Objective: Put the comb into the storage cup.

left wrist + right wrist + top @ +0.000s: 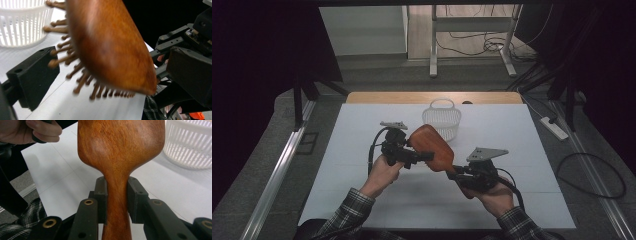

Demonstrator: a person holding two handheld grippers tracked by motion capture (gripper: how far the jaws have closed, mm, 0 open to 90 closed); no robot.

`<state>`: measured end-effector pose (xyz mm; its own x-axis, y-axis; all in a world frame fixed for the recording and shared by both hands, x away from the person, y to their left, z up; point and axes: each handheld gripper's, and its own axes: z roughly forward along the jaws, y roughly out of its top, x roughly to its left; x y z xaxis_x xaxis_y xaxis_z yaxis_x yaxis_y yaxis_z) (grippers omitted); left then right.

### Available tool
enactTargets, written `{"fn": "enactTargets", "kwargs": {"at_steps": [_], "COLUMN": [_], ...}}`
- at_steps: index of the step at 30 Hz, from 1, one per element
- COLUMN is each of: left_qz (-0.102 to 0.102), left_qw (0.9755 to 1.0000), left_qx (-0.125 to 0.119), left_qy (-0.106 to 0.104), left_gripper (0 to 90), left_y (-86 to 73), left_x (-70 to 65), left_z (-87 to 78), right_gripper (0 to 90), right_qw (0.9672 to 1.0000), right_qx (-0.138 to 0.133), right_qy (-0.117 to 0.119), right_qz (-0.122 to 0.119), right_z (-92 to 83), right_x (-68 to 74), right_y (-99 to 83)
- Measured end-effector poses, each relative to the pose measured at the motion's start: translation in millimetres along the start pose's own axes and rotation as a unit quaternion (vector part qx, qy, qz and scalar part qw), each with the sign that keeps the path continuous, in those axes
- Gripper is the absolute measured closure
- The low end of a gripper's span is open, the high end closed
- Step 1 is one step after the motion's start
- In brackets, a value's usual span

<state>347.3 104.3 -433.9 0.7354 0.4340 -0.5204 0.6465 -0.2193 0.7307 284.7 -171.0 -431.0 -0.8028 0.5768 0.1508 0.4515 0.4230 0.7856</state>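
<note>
A white slotted basket (442,118) with a loop handle stands upright near the far edge of the desk (362,130), in the upper middle of the high view. The desk has a white top and a wooden strip along its back edge. Beyond it, at the top of the frame, a metal-legged frame (472,45) stands on the floor among loose cables. A white power strip (554,127) lies on the floor at the right, with a looped black cable (592,175) below it.

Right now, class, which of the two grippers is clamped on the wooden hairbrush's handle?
The right gripper: its pads squeeze the hairbrush at its narrow handle. The left gripper stands open around the brush head.
</note>
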Motion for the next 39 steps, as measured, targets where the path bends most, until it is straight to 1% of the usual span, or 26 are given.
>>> {"fn": "enactTargets", "kwargs": {"at_steps": [2, 5, 8, 11, 13, 15, 16, 17, 18, 19, 20, 21, 22, 25, 26, 27, 28, 30, 32, 36, 39], "left_qz": [-0.002, -0.014, -0.018, -0.020, -0.022, -0.023, -0.024, -0.024, -0.027, -0.028, -0.034, -0.045, -0.052, -0.070, -0.076, -0.081, -0.088, -0.093, -0.091, -0.085, -0.081], "left_qw": [1.0000, 0.9997, 0.9996, 0.9995, 0.9993, 0.9993, 0.9993, 0.9992, 0.9993, 0.9992, 0.9989, 0.9981, 0.9974, 0.9953, 0.9941, 0.9933, 0.9916, 0.9889, 0.9887, 0.9896, 0.9895], "left_qx": [0.002, 0.011, 0.012, 0.015, 0.017, 0.017, 0.015, 0.013, 0.014, 0.013, 0.010, 0.006, 0.003, -0.002, -0.005, -0.006, -0.007, -0.009, -0.007, 0.000, 0.005], "left_qy": [-0.003, -0.014, -0.020, -0.021, -0.023, -0.025, -0.025, -0.027, -0.023, -0.024, -0.031, -0.041, -0.050, -0.067, -0.077, -0.083, -0.095, -0.115, -0.119, -0.116, -0.119], "left_gripper": [0.0, 0.0, 0.0, 0.1, 2.1, 6.5, 9.9, 16.2, 19.4, 22.2, 24.1, 26.5, 29.2, 34.4, 36.7, 38.9, 40.8, 46.9, 50.8, 54.9, 58.1], "left_y": [0.0, 0.0, -0.3, -0.6, -1.1, -1.5, -1.9, -2.0, -2.0, -1.9, -2.0, -2.3, -2.6, -3.9, -4.8, -5.3, -5.9, -6.7, -6.5, -6.2, -6.4], "left_x": [-0.2, 0.6, 0.8, 0.7, 0.5, 0.1, -0.2, -0.4, -0.8, -0.5, 0.4, 2.2, 3.9, 7.0, 8.5, 9.3, 11.1, 13.0, 11.8, 10.0, 10.2], "left_z": [1.4, 3.0, 3.5, 4.3, 4.9, 5.1, 4.7, 4.2, 3.8, 2.9, 1.8, 0.4, -0.4, -1.3, -1.5, -1.8, -2.3, -3.4, -4.1, -4.9, -4.6], "right_gripper": [72.0, 72.0, 72.0, 72.0, 72.0, 72.0, 72.0, 72.0, 72.0, 72.0, 72.0, 72.0, 72.0, 72.0, 72.1, 72.1, 72.1, 72.2, 72.1, 72.1, 72.0], "right_qw": [1.0000, 1.0000, 1.0000, 1.0000, 0.9999, 0.9999, 0.9999, 0.9999, 0.9999, 0.9999, 0.9999, 0.9999, 0.9998, 0.9998, 0.9998, 0.9997, 0.9997, 0.9995, 0.9993, 0.9990, 0.9988], "right_qx": [0.000, 0.001, 0.000, 0.000, -0.001, -0.001, 0.000, 0.000, 0.000, -0.001, -0.002, -0.003, -0.004, -0.002, -0.001, 0.002, 0.003, 0.012, 0.016, 0.021, 0.027], "right_qy": [0.001, 0.003, 0.003, 0.002, 0.002, 0.002, 0.002, 0.001, 0.001, 0.001, 0.001, 0.002, 0.002, 0.001, 0.001, 0.002, 0.002, 0.000, 0.001, 0.001, 0.000], "right_qz": [-0.002, -0.005, -0.008, -0.009, -0.011, -0.011, -0.012, -0.014, -0.015, -0.016, -0.016, -0.017, -0.018, -0.020, -0.020, -0.022, -0.024, -0.030, -0.033, -0.039, -0.040], "right_z": [1.3, 2.4, 3.3, 3.8, 4.1, 4.1, 4.2, 4.4, 4.5, 4.4, 4.2, 4.0, 3.9, 4.4, 4.8, 5.5, 6.0, 7.7, 10.3, 12.6, 14.2], "right_x": [1.9, 3.8, 4.8, 5.7, 6.1, 6.5, 6.6, 6.9, 6.9, 6.9, 7.0, 6.9, 6.8, 6.7, 6.7, 6.6, 6.6, 7.2, 7.8, 8.0, 8.1], "right_y": [0.1, 0.2, 0.2, -0.1, -0.2, -0.3, -0.3, -0.4, -0.4, -0.5, -0.4, -0.3, -0.3, -0.4, -0.7, -1.0, -1.3, -1.8, -2.7, -2.9, -3.4]}}
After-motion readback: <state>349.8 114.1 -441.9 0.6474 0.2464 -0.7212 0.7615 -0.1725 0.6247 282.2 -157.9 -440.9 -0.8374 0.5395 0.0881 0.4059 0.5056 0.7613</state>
